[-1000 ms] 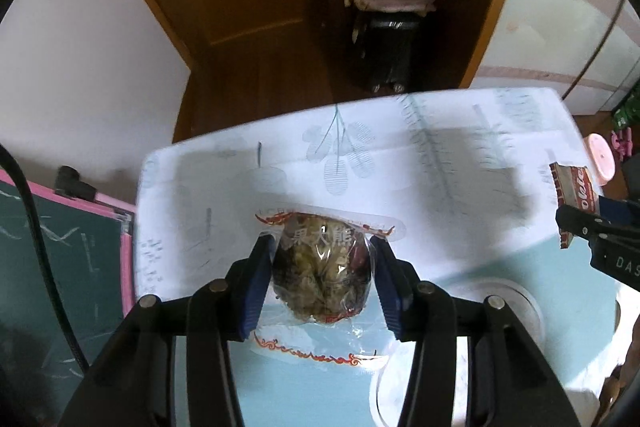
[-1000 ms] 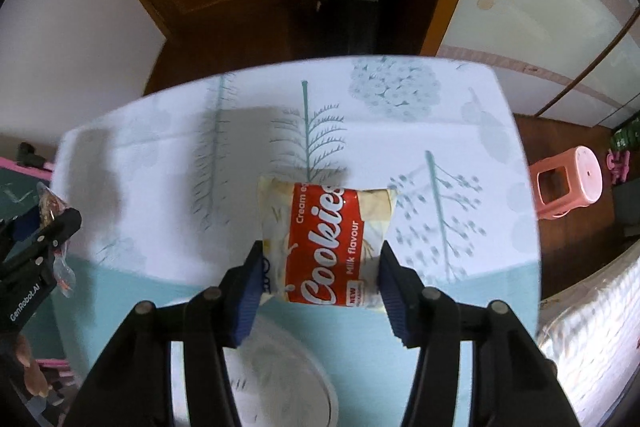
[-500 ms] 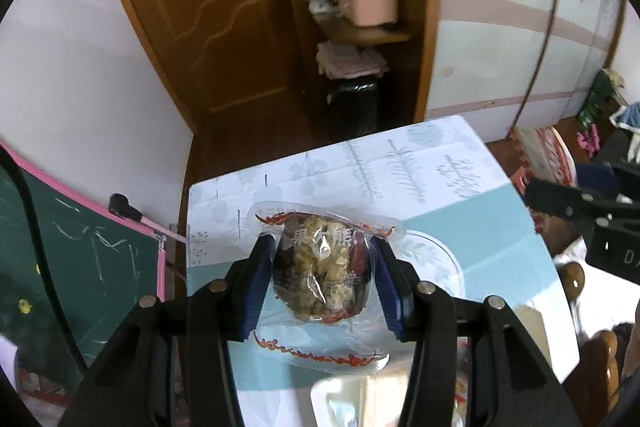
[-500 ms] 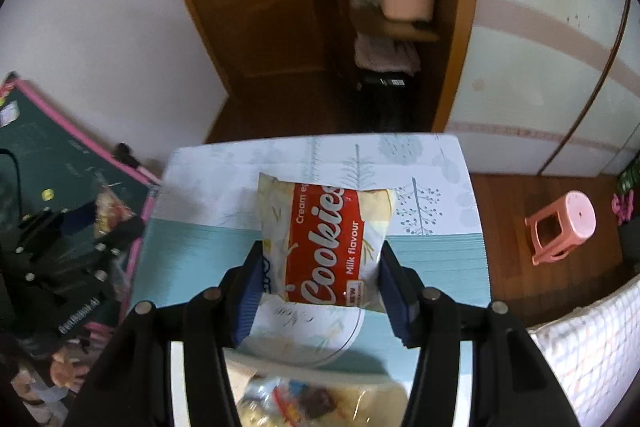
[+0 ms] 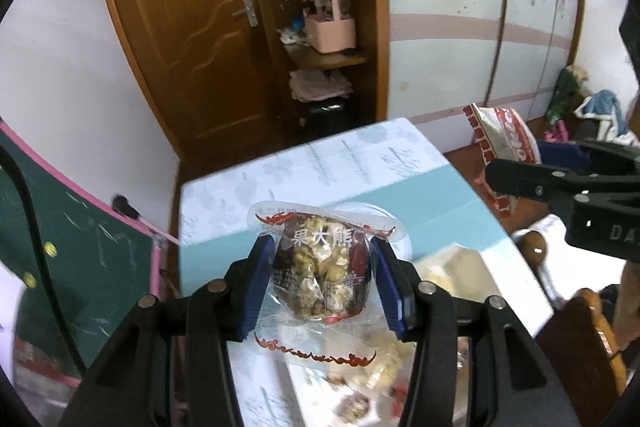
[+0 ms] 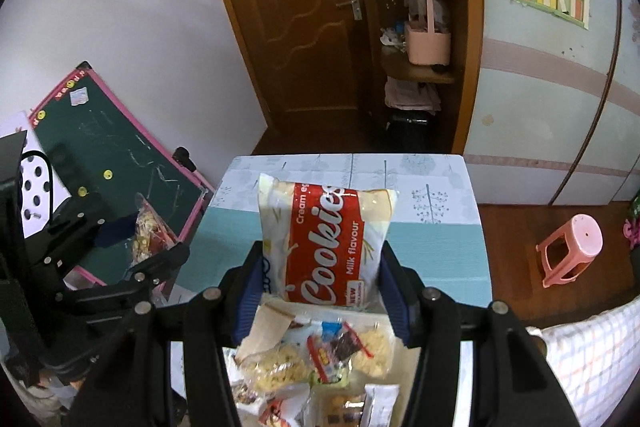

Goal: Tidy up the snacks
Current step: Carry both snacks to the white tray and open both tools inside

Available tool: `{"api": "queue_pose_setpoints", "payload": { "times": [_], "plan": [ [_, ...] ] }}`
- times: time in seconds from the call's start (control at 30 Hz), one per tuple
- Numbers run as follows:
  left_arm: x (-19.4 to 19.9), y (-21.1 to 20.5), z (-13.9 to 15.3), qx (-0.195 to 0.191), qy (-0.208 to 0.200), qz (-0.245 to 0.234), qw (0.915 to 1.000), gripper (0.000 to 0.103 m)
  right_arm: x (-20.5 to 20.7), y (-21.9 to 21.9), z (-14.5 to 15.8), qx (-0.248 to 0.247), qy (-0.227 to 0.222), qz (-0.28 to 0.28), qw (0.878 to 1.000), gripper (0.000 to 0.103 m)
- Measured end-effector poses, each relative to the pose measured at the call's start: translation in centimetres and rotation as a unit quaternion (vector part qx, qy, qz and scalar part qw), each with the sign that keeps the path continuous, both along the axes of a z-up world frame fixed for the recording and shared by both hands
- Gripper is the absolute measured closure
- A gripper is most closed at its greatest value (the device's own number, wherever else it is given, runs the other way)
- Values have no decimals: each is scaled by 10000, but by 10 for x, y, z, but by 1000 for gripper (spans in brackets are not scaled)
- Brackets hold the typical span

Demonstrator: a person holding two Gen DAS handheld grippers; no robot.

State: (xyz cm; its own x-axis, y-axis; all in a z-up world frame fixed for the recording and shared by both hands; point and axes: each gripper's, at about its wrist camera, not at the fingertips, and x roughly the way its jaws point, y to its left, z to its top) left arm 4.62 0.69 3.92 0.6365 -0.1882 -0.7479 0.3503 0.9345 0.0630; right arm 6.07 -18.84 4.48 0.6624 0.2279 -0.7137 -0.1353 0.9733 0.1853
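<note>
My left gripper (image 5: 322, 267) is shut on a clear packet of nut-and-date snack (image 5: 320, 275) with red trim, held high above the table (image 5: 248, 187). The right gripper (image 6: 324, 267) is shut on a red and cream Cookies pack (image 6: 326, 243), also lifted well over the table (image 6: 436, 255). Each gripper shows in the other's view: the right one (image 5: 520, 179) with the Cookies pack (image 5: 506, 139) at the right edge, the left one (image 6: 132, 243) with its packet (image 6: 148, 231) at the left. Below lies a pile of several loose snack packets (image 6: 320, 355).
A green chalkboard with a pink frame (image 6: 116, 163) leans by the table's left side. A pink stool (image 6: 572, 247) stands on the floor to the right. Behind the table are a wooden door (image 5: 180, 27) and shelves with a pink basket (image 5: 330, 27). A wooden chair back (image 5: 576, 339) is near right.
Both grippers have risen and pulled back from the table with their packs still held. The table looks smaller and the snack pile has come into view below.
</note>
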Motion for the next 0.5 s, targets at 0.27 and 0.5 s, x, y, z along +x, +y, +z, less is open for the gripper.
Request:
{"api": "queue_pose_setpoints", "payload": {
  "times": [0.27,0.5],
  "plan": [
    [-40,13,-31,-461,12,-36,9989,55,-56,-8,-39,713,30,-100,9974,49],
    [-52,13,-92,-612,223,321,9974,54,-80,0,-91,735,308,-273,9964,48]
  ]
}}
